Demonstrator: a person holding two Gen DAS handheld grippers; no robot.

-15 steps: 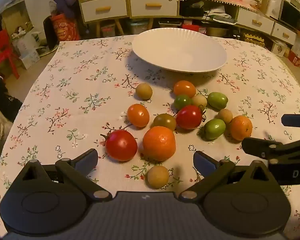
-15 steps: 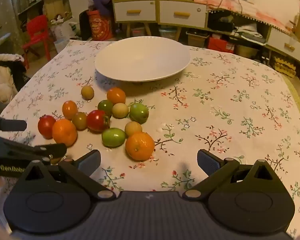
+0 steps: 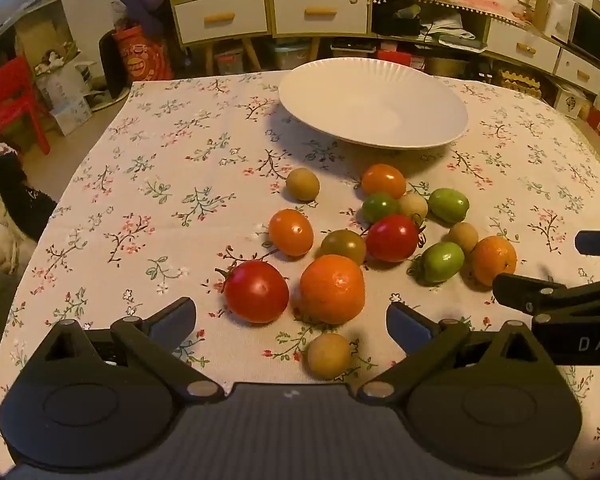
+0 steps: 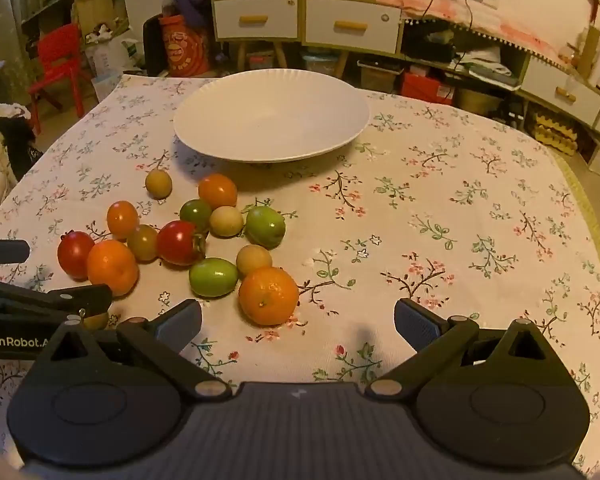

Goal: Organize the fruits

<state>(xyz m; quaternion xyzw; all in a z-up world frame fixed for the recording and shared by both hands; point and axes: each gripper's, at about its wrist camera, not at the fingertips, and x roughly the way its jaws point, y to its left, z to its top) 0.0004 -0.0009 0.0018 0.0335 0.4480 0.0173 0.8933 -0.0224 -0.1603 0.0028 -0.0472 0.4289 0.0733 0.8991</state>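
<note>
Two grippers are held spread and empty: left gripper [image 3: 291,326] is faced by the large orange [image 3: 332,289], plate [image 3: 374,102] lying beyond.

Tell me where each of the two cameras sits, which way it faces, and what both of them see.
Left wrist: sits behind the open left gripper, low over the near table edge, facing the fruit pile and white plate; the right gripper pokes in from the right.
Right wrist: sits behind the open right gripper, facing the same way; the left gripper's finger enters at left.
Shared: plate, fruit pile, floral tablecloth, drawer cabinets.
</note>
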